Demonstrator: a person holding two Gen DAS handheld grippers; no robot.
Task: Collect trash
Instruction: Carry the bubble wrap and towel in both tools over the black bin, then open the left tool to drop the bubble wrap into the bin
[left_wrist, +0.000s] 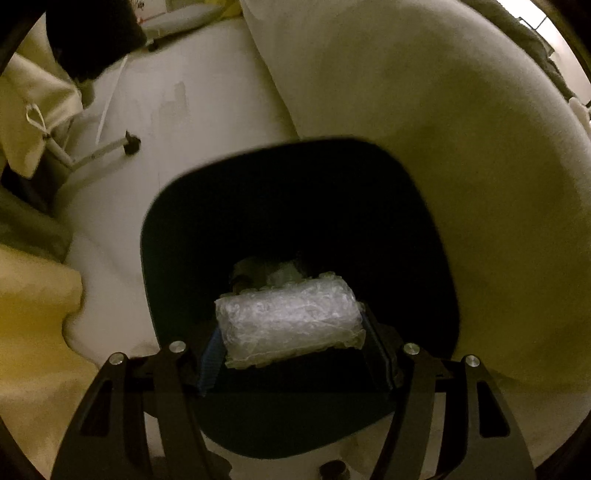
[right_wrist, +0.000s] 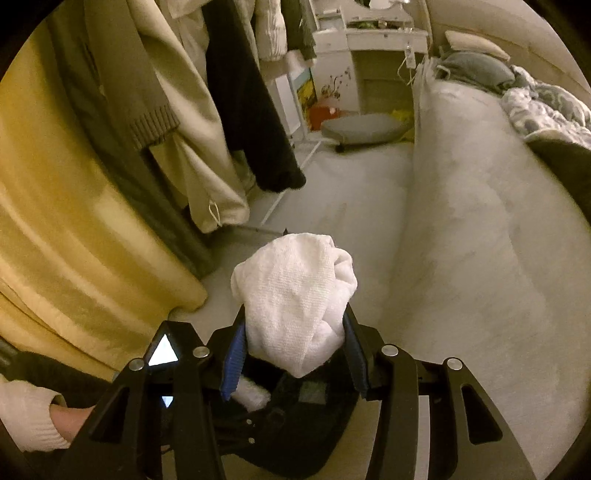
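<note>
The left hand-held gripper (left_wrist: 291, 328) is clamped about half-way open on a bundle of bubble wrap (left_wrist: 290, 326), a soft, crinkly, translucent roll shaped like a short loaf. Its long axis runs crosswise from one blue-edged pad to the other. The bundle hangs directly above the bin (left_wrist: 295, 229), a dark, smooth, rounded-square tub. The mouth of the bin lies straight below and ahead of this gripper, so a release here should, by my judgement, drop the roll inside. Some pale crumpled rubbish (left_wrist: 269, 271) already lies at the bottom of the bin.

The right hand-held gripper (right_wrist: 295, 343) is closed somewhat narrower on a white cloth wad (right_wrist: 295, 295), a nubbly woven fabric bunched into a lump that bulges above the pads. Part of the dark bin shows under this gripper too, so both are close to it; the left looks nearer to dropping.

Beside the bin lies a pale, matte floor (left_wrist: 192, 122). Past the bin on one side rises a bed (left_wrist: 461, 166) with smooth cream covering; on the other side hang a yellow curtain (right_wrist: 74, 221) and clothes (right_wrist: 240, 110).
</note>
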